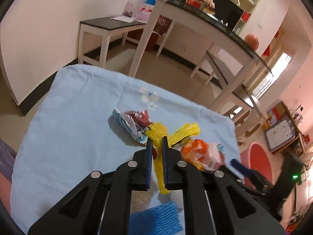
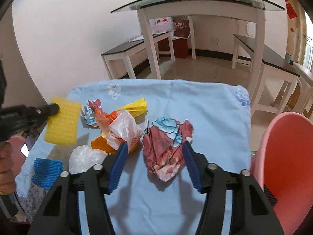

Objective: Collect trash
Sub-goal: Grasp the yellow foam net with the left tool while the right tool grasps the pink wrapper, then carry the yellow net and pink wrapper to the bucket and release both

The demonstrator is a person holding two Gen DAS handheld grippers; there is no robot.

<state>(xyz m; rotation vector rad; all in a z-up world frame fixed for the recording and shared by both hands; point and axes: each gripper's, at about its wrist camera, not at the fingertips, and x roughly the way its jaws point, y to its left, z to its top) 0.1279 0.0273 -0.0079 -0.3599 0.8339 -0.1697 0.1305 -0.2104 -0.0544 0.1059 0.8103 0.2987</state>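
My left gripper (image 1: 156,143) is shut on a yellow foam net (image 1: 159,164) and holds it above the blue cloth; it also shows from the right wrist view (image 2: 62,120) at the left. My right gripper (image 2: 155,146) is open, its fingers on either side of a crumpled red and blue paper (image 2: 167,143) lying on the cloth. A pile of trash lies nearby: an orange bag (image 2: 106,121), a clear plastic bag (image 2: 123,129), a yellow bag (image 2: 137,106), a small crumpled paper (image 2: 91,112). A blue foam net (image 2: 47,172) lies at the near left.
The blue cloth (image 2: 215,121) covers a small table. A pink bin (image 2: 287,156) stands at the right, beside the table. A glass-topped table (image 2: 195,2) and dark benches (image 2: 133,47) stand behind on the tiled floor.
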